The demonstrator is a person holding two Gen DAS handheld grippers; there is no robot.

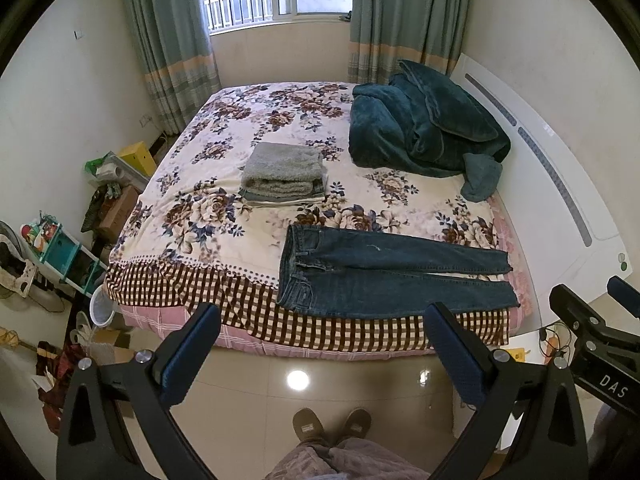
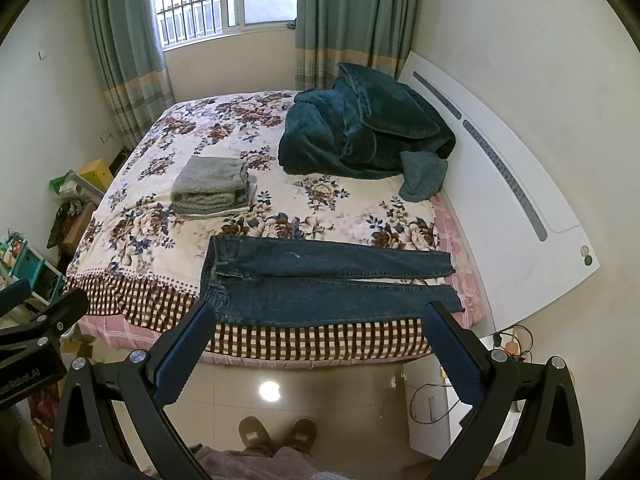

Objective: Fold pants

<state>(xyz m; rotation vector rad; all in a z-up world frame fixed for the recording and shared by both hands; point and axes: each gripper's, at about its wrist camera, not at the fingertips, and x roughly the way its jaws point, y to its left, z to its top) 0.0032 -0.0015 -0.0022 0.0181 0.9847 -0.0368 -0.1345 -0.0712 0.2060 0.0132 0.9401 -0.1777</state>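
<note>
Dark blue jeans (image 1: 384, 274) lie flat along the near edge of the bed (image 1: 208, 276), waistband to the left, both legs stretched to the right. They also show in the right wrist view (image 2: 320, 280). My left gripper (image 1: 324, 320) is open and empty, held above the floor in front of the bed, short of the jeans. My right gripper (image 2: 320, 320) is open and empty too, also in front of the bed edge. The right gripper shows at the right edge of the left wrist view (image 1: 592, 320).
A stack of folded clothes topped by a grey towel (image 1: 282, 174) sits mid-bed. A teal blanket heap (image 1: 424, 124) lies by the white headboard (image 1: 560, 184). Clutter and shelves (image 1: 60, 256) stand left of the bed. My slippered feet (image 1: 332, 424) are on the tiled floor.
</note>
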